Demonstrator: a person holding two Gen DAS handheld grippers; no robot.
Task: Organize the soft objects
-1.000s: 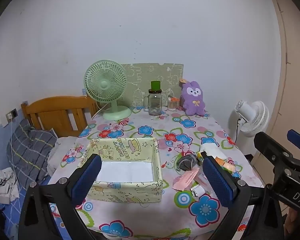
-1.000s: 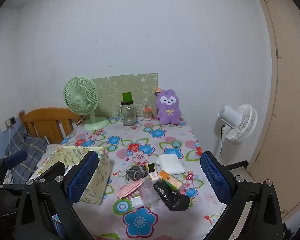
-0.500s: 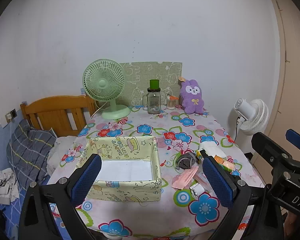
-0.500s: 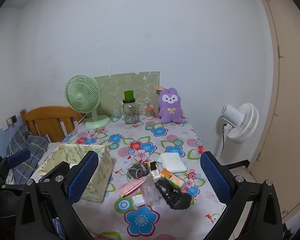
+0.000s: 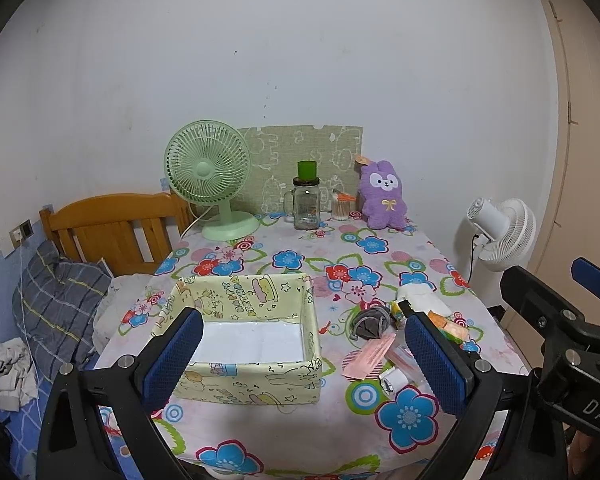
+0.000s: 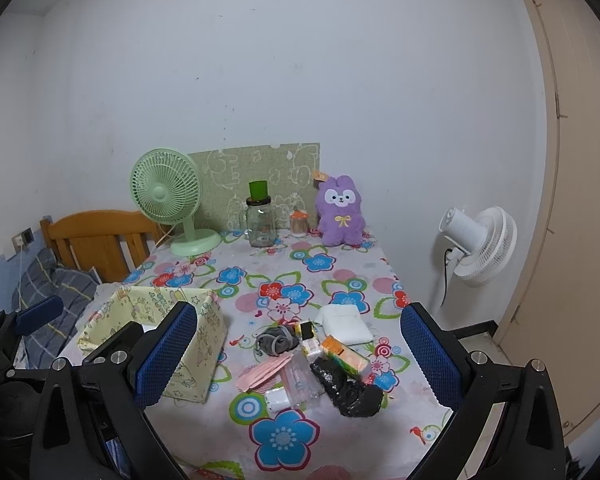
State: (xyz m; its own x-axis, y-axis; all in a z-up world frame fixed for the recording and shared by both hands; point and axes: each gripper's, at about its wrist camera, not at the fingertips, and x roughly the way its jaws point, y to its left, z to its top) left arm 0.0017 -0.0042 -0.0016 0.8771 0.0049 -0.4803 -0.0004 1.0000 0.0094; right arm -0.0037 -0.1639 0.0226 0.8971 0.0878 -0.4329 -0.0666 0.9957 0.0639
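Note:
A yellow printed fabric box (image 5: 244, 336) (image 6: 152, 332) stands open on the near left of the flowered table, nothing inside it. Right of it lies a pile: a grey pouch (image 5: 370, 322) (image 6: 276, 340), a white folded pad (image 6: 344, 324) (image 5: 420, 298), an orange pack (image 6: 346, 358), pink sachets (image 6: 264, 374) (image 5: 368, 356), a black crumpled bag (image 6: 346, 388), a small white roll (image 5: 394, 380). A purple plush bunny (image 5: 382, 196) (image 6: 340, 212) sits at the table's back. My left gripper (image 5: 300, 364) hangs open before the box. My right gripper (image 6: 298, 360) hangs open before the pile. Both hold nothing.
At the back stand a green desk fan (image 5: 212, 176), a glass jar with a green lid (image 5: 306, 200), a small jar (image 5: 342, 206) and a green board (image 5: 300, 168). A wooden bed head (image 5: 112, 232) and pillow (image 5: 56, 300) lie left. A white floor fan (image 5: 500, 240) stands right by the door.
Both grippers have drawn slightly back and up from the table, so the table sits a little farther off. Their jaws stay wide open. No object on the table has moved.

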